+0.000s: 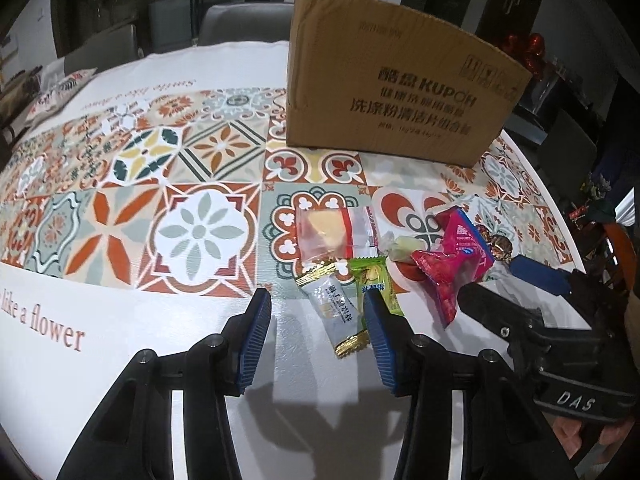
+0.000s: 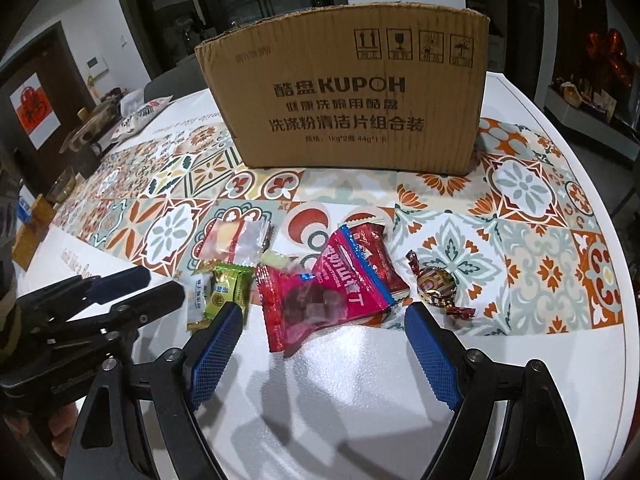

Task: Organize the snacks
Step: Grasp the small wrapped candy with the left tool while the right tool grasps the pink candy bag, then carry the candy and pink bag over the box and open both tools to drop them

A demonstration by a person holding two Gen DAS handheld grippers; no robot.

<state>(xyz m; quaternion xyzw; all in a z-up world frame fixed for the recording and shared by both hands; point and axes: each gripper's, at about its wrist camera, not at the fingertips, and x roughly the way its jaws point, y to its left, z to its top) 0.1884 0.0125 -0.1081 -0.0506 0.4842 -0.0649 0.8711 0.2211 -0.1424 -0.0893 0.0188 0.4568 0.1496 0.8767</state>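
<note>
1. Your left gripper (image 1: 318, 334) hangs with its fingers spread and empty above the white-and-gold packet (image 1: 335, 314), ready to straddle it. Snacks cluster near the cardboard box (image 1: 404, 88), probably their destination.
2. Your right gripper (image 2: 324, 344) gapes wide and empty before the pink packet (image 2: 320, 300); a twist-wrapped candy (image 2: 436, 286) lies just beside it.
3. Both views show the tile-patterned tablecloth (image 2: 532, 216) and a dim room with chairs.

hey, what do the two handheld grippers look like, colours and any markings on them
Both are matte black plastic, with two linked arms joined by silver pivot pins. The left gripper and right gripper carry blue ribbed finger pads. The right gripper's body bears white letters, DAS.
</note>
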